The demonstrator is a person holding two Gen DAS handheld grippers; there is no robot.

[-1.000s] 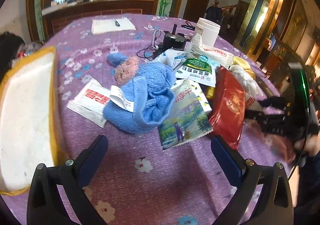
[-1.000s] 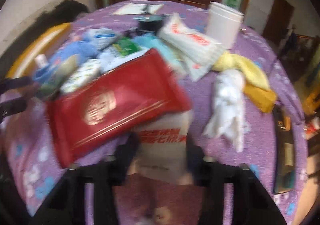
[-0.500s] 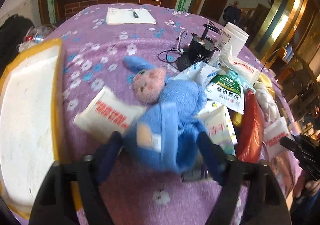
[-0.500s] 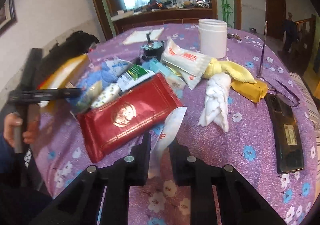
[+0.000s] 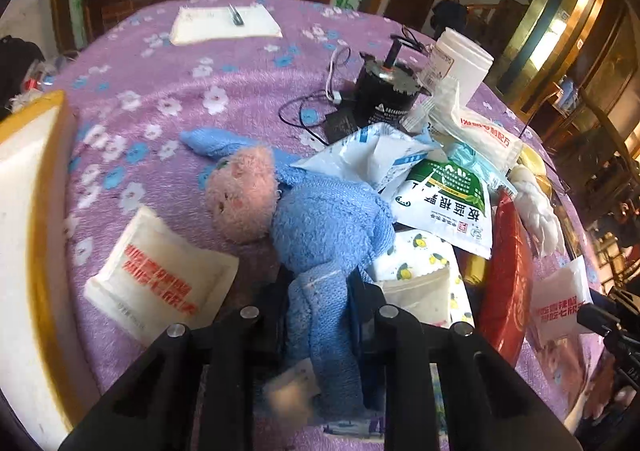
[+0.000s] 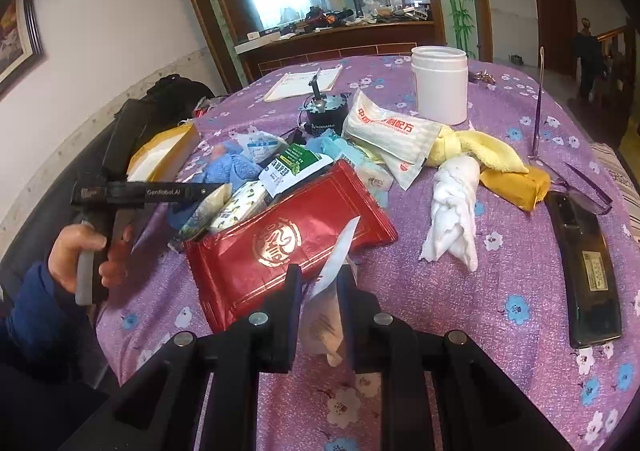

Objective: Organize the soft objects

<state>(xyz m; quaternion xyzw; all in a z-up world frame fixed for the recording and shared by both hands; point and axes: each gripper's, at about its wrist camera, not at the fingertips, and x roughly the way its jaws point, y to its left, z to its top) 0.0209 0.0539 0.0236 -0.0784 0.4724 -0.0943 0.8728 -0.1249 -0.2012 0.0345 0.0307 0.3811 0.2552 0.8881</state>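
A blue plush toy with a pink face lies on the purple flowered tablecloth. My left gripper is shut on the toy's lower body. My right gripper is shut on a small white tissue packet with red print and holds it edge-on above the cloth; the packet also shows in the left wrist view. A second white packet lies left of the toy. In the right wrist view the toy sits at the pile's left end, with the left gripper beside it.
A red pouch, green-white sachets, a knotted white cloth, a yellow cloth, a white jar, a black motor and a black case crowd the table. A yellow-rimmed white tray lies at left.
My left gripper moved forward over the blue plush toy and closed on its lower body. My right gripper lifted the white packet up and away from the red pouch.
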